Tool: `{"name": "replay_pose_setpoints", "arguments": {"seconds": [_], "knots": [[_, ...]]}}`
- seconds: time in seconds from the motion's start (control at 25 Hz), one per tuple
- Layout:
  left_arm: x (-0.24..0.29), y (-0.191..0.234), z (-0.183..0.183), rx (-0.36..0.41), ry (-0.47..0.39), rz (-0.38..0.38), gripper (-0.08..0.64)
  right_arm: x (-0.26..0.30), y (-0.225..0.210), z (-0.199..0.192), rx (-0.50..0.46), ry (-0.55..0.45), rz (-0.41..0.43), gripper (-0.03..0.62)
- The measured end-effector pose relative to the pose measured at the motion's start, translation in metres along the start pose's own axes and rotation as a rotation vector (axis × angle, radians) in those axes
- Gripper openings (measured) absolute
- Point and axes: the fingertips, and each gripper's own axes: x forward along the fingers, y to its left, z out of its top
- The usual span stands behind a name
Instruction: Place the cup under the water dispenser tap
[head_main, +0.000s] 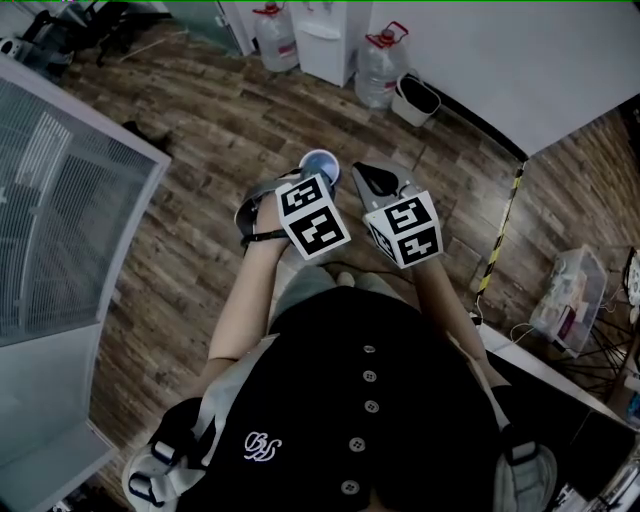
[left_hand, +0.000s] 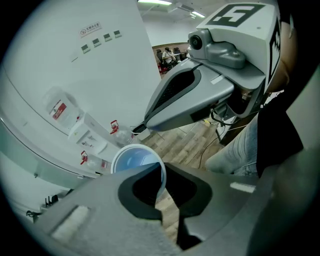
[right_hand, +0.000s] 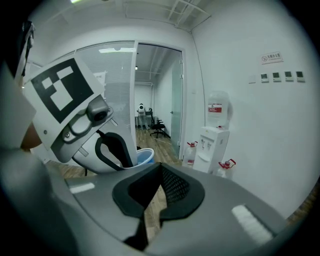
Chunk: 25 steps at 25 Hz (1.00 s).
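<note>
A pale blue cup (head_main: 319, 161) hangs over the wooden floor, its rim wall pinched between the jaws of my left gripper (head_main: 308, 176). In the left gripper view the cup (left_hand: 134, 160) shows its open mouth, and the left gripper (left_hand: 161, 200) is shut on its side. My right gripper (head_main: 366, 178) is just to the right of the cup, shut with nothing in it. The right gripper view shows the right gripper (right_hand: 151, 209), with the cup (right_hand: 145, 156) ahead at the left and the white water dispenser (right_hand: 212, 141) against the far wall. The dispenser (head_main: 327, 38) stands some way ahead.
Large water bottles (head_main: 276, 36) (head_main: 383, 64) flank the dispenser, with a small bin (head_main: 416, 99) to their right. A glass partition (head_main: 60, 200) runs along the left. A yellow-black floor strip (head_main: 503, 225) and a storage box (head_main: 572, 297) lie at the right.
</note>
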Motion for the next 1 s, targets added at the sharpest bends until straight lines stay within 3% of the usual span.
{"name": "replay_pose_setpoints", "arguments": {"seconds": [0.52, 0.72, 1.0], "knots": [[0.018, -0.005, 0.016, -0.035, -0.016, -0.013, 0.012, -0.008, -0.016, -0.022, 0.051, 0.016, -0.010, 0.001], [0.031, 0.029, 0.011, -0.031, -0.014, -0.002, 0.014, 0.021, -0.037, -0.015, 0.077, 0.015, -0.021, 0.002], [0.052, 0.109, -0.007, -0.024, -0.019, 0.001, 0.014, 0.096, -0.072, 0.011, 0.118, 0.001, -0.054, 0.002]]}}
